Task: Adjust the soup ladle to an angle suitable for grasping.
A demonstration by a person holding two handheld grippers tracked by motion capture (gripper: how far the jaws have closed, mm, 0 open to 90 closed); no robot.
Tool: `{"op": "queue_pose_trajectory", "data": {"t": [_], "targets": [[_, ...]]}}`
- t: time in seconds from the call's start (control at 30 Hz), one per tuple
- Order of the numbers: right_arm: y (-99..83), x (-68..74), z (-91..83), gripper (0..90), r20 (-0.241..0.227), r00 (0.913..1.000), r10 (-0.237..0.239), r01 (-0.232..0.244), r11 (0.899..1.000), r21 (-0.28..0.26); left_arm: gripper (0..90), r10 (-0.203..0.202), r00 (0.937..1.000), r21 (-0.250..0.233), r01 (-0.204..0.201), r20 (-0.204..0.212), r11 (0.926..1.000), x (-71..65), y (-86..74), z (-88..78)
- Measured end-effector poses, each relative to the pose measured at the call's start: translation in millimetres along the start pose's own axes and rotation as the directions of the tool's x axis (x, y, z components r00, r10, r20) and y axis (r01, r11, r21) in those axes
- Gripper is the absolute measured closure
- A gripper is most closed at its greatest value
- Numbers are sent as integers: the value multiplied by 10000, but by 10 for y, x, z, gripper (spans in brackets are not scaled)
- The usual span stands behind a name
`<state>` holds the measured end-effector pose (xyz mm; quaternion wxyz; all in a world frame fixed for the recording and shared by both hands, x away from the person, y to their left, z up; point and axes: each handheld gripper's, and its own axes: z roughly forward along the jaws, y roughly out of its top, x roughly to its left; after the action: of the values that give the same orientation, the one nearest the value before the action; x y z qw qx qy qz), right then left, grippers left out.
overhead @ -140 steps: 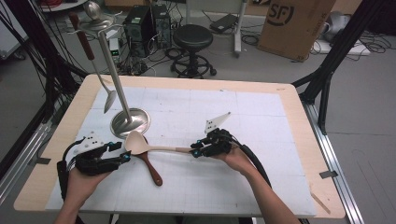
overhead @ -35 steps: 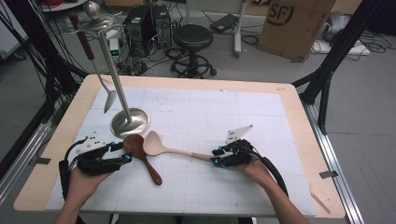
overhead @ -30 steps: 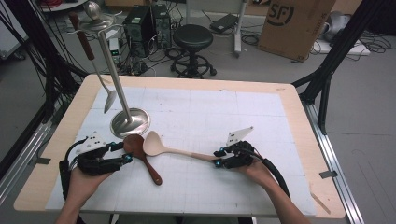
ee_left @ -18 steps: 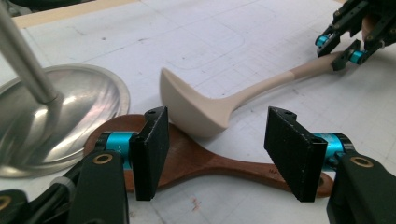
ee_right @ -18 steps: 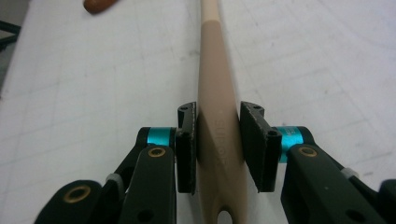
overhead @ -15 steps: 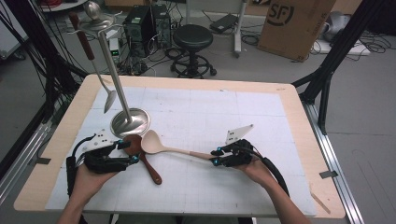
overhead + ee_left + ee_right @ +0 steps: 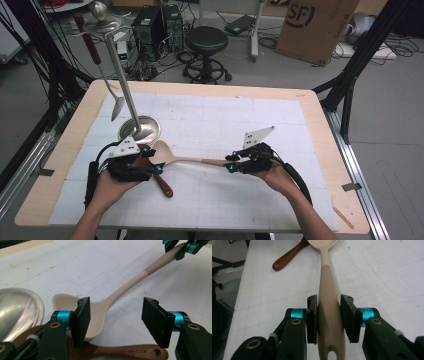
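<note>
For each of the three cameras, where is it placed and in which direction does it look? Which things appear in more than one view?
High view: above the person's side, looking forward and down on the table; both forearms, left gripper, right gripper.
Left gripper view: on the left gripper, looking along its open jaws at the beige spoon bowl, above the brown spoon.
Right gripper view: on the right gripper, looking along the beige spoon's handle, clamped between its jaws.
Shared: both spoons appear in all three views.
</note>
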<state>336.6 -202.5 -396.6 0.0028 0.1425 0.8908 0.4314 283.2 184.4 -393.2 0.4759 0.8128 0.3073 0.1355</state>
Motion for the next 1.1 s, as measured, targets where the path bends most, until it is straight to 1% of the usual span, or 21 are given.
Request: {"op": "queue_pose_trajectory", "data": {"t": [0.13, 0.3, 0.47, 0.6, 0.63, 0.67, 0.7, 0.83, 0.87, 0.9, 0.93, 1.1], "targets": [[55, 24, -53, 682, 24, 9999, -164, 164, 9999, 45, 413, 127, 9998, 124, -129, 177, 9998, -32, 26, 97], [125, 53, -106, 682, 11, 9998, -212, 212, 9998, -10, 420, 180, 9988, 287, -193, 456, 9994, -58, 45, 193], [191, 83, -154, 681, 30, 9995, -317, 318, 9995, -91, 424, 237, 9979, 434, -264, 606, 9987, -79, 65, 298], [214, 95, -165, 681, 61, 9993, -358, 358, 9992, -155, 427, 337, 9963, 589, -384, 794, 9975, -96, 92, 402], [218, 98, -167, 681, 61, 9995, -312, 313, 9994, -142, 427, 310, 9963, 589, -358, 807, 9976, -105, 99, 427], [222, 102, -165, 681, 34, 9996, -280, 280, 9995, -142, 427, 392, 9956, 646, -448, 849, 9969, -110, 111, 453], [228, 101, -162, 681, 54, 9993, -369, 370, 9993, -110, 430, 445, 9952, 636, -502, 868, 9967, -118, 122, 478], [255, 118, -149, 681, 31, 9992, -411, 411, 9991, -103, 434, 531, 9937, 680, -600, 987, 9959, -145, 157, 574], [262, 126, -147, 681, 13, 9995, -330, 330, 9994, -58, 435, 557, 9937, 704, -627, 976, 9955, -150, 162, 594], [268, 119, -142, 681, 39, 9989, -460, 460, 9989, -72, 435, 559, 9935, 724, -633, 996, 9954, -153, 167, 614], [277, 124, -139, 681, 8, 9990, -456, 456, 9989, -71, 435, 618, 9931, 771, -697, 1000, 9946, -150, 172, 630], [323, 140, -132, 681, -55, 9986, -521, 521, 9986, -36, 442, 496, 9923, 841, -593, 1135, 9947, -133, 174, 722]]}}
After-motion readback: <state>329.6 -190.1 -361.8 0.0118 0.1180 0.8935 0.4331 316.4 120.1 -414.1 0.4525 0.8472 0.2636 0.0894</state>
